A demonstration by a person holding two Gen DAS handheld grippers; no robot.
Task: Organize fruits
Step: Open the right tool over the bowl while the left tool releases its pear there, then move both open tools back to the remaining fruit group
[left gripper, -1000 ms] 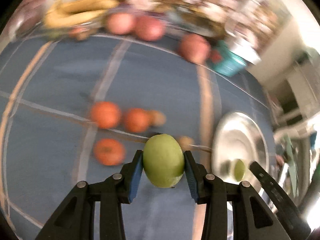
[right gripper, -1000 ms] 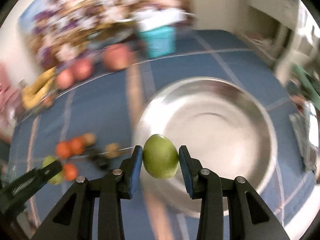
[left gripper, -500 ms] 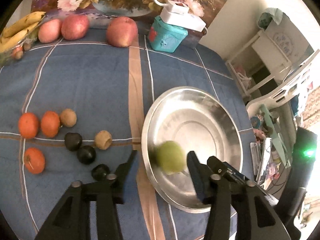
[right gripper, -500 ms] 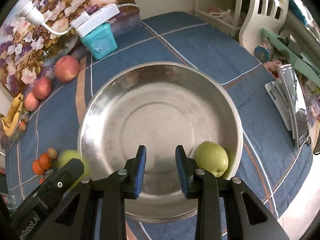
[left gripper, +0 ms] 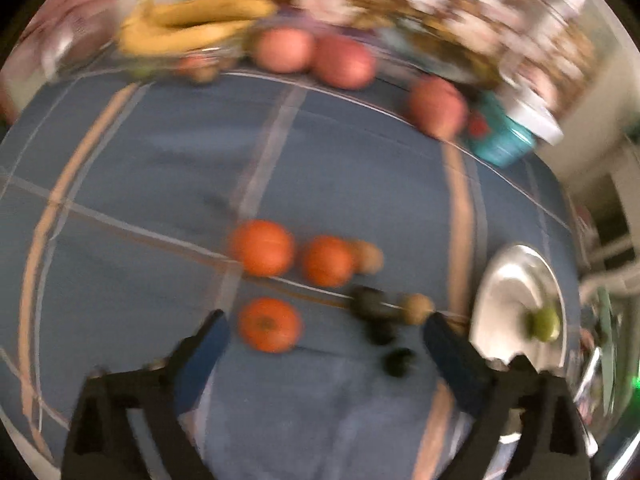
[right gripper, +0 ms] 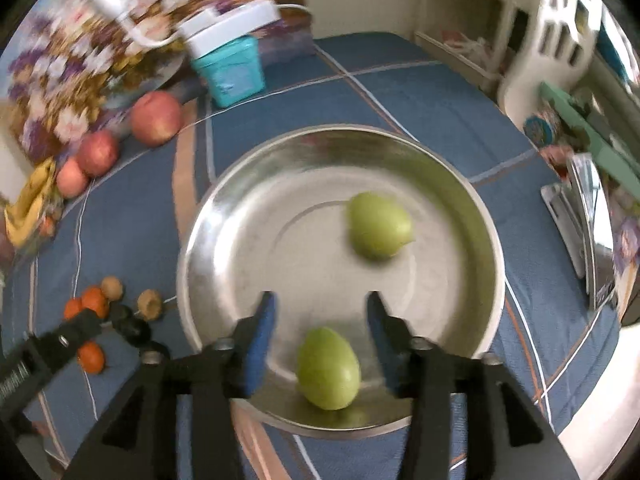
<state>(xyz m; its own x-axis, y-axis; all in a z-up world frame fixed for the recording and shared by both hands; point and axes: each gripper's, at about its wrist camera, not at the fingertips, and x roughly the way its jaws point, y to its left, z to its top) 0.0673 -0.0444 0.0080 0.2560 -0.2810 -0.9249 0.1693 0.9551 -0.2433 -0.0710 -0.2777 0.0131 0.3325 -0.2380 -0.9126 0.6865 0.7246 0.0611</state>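
Left gripper (left gripper: 326, 330): jaws spread wide, having just been opening; nothing pinched, only blue cloth and scattered fruit showing between the fingers.
Left view, near the fingers: one orange (left gripper: 270, 324) just inside the left finger at about 9 o'clock of the gap; dark small fruits (left gripper: 376, 312) toward the right finger at 3 o'clock; the picture is blurred.
Left view, farther out: two more oranges (left gripper: 262, 253) side by side at 12 o'clock of the gap, a brown kiwi (left gripper: 368, 256) touching the right one, another kiwi (left gripper: 417, 309) beside the dark fruits.
Right gripper (right gripper: 322, 308): jaws parted, having just been opening; they grip nothing.
Near green fruit (right gripper: 328, 368): lies in the steel bowl (right gripper: 240, 220) at its 6 o'clock side, between the right gripper's blue pads but clear of both.
Far green fruit (right gripper: 378, 226): also in the bowl, at about 2 o'clock from its centre, blurred.
Bowl in left view: seen at the 3 o'clock edge, with one green fruit visible in it.
Tablecloth (right gripper: 400, 92): blue with pale and tan stripes, under everything.
Far edge, right view: three red apples (right gripper: 156, 118) in a row at 10 o'clock, bananas (right gripper: 30, 200) at 9 o'clock, a teal box (right gripper: 230, 70) at 11 o'clock with a white device on top.
Left gripper in right view: its black finger enters at 8 o'clock, over the oranges.
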